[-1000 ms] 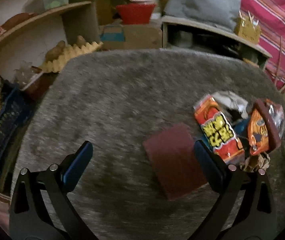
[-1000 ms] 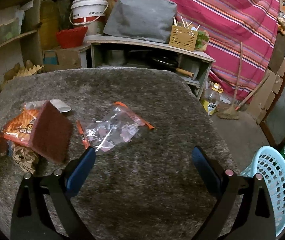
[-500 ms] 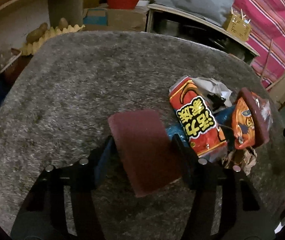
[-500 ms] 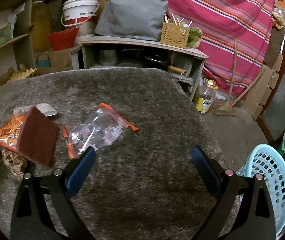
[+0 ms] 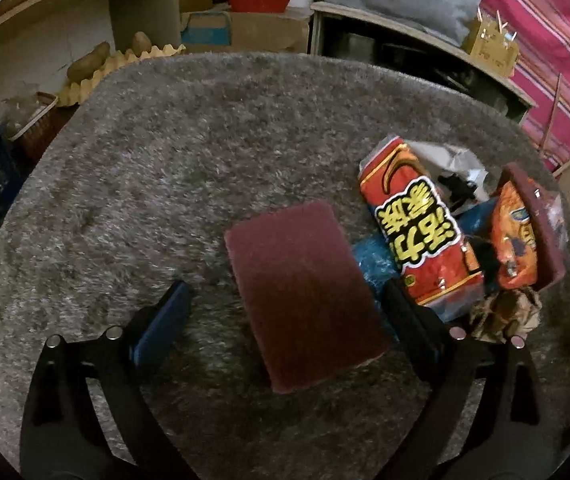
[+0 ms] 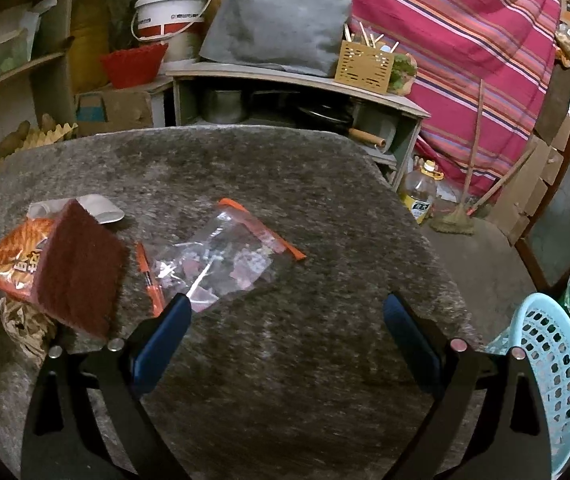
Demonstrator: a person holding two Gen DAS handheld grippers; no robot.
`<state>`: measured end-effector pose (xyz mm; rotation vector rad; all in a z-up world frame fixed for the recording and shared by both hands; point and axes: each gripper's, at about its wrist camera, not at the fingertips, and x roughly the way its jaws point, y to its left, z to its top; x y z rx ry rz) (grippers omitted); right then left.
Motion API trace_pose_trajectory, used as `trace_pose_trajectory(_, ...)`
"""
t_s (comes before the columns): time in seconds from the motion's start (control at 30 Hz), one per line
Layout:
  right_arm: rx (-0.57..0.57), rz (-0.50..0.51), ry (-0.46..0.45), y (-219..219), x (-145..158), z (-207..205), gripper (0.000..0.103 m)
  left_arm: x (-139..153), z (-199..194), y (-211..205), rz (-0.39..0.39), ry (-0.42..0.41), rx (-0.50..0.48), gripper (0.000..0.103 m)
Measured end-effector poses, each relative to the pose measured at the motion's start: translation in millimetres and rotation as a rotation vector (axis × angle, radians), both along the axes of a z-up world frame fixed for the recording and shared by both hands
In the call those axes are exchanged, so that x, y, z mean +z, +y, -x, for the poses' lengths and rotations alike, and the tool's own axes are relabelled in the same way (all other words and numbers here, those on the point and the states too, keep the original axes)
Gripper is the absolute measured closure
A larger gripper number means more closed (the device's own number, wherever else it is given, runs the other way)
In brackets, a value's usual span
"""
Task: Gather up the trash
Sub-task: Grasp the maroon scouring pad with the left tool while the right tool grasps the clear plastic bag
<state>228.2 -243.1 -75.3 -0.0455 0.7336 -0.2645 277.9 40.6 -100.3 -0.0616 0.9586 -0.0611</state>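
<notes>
In the left wrist view the left gripper [image 5: 285,320] is seen spread wide over the grey shaggy rug [image 5: 189,152], with nothing clamped. A dark red scouring pad [image 5: 305,292] is found low in the centre of the frame, lying flat on the rug between the two fingers; a clear gap is left on the blue-padded finger [image 5: 161,328] side, while the pad's right edge is placed just beside the other finger, and contact there cannot be judged. To the right of centre a red snack wrapper with yellow lettering [image 5: 417,232] is laid at a slant, partly over a blue wrapper [image 5: 373,260]. Further right an orange snack bag [image 5: 513,240] is seen with a second dark red pad [image 5: 537,224] leaning on it, and crumpled brown paper [image 5: 505,316] is found below them, near the right finger.

In the right wrist view the right gripper [image 6: 285,328] is likewise held wide apart and empty above the rug [image 6: 285,380]. A clear zip bag with an orange strip [image 6: 225,260] is seen just above and right of the left finger tip, centre left of the frame, outside the gap. An orange pen [image 6: 149,276] is laid beside it on the left. At the left edge the orange bag [image 6: 13,256] and the second pad [image 6: 81,272] are shown, well away from the fingers. A light blue perforated basket [image 6: 545,364] is visible at the lower right, beyond the rug's edge.
</notes>
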Motion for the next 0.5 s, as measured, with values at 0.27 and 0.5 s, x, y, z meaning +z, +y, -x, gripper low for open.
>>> trace_pose_trajectory(0.27,0.016,-0.003,-0.002,14.0,0.2,-13.5,0.008,10.5,2.9,1.3,0.005,-0.027,-0.063,0.038)
trace_pose_trajectory(0.5,-0.011,0.012,0.013,17.5,-1.4,-35.1,0.008,35.5,3.3,26.5,-0.099,-0.142,-0.014,0.038)
